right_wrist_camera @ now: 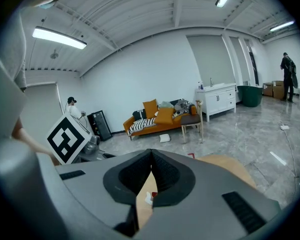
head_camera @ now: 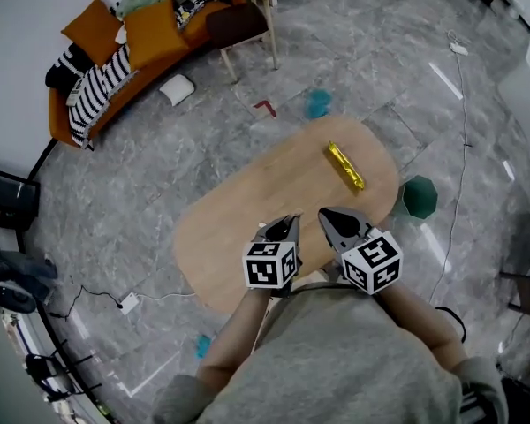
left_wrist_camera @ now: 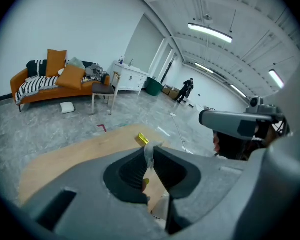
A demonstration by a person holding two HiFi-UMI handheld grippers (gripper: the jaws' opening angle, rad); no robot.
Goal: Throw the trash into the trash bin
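**Head view, both claws over the near edge of the desk.** The oval wooden desk [head_camera: 247, 210] fills the middle of the frame. My left claw [head_camera: 287, 226] and my right claw [head_camera: 329, 216] sit side by side at lower centre, each with its marker cube just below it.

1. In the left gripper view my left claw [left_wrist_camera: 149, 151] has its jaws drawn almost together on a thin clear strip [left_wrist_camera: 149, 156] that stands between their tips. What the strip is I cannot tell.
2. In the right gripper view my right claw [right_wrist_camera: 151, 154] has its jaws pressed together at the tips, with nothing between them.
3. The yellow wrapper [head_camera: 345, 166] lies flat on the desk toward its upper-right end, well apart from both claws.
4. The green trash bin [head_camera: 418, 196] stands on the grey floor [head_camera: 371, 51] just beside the desk's right end, right of the wrapper and slightly lower in the frame.

An orange sofa [head_camera: 115, 51] occupies the upper left.
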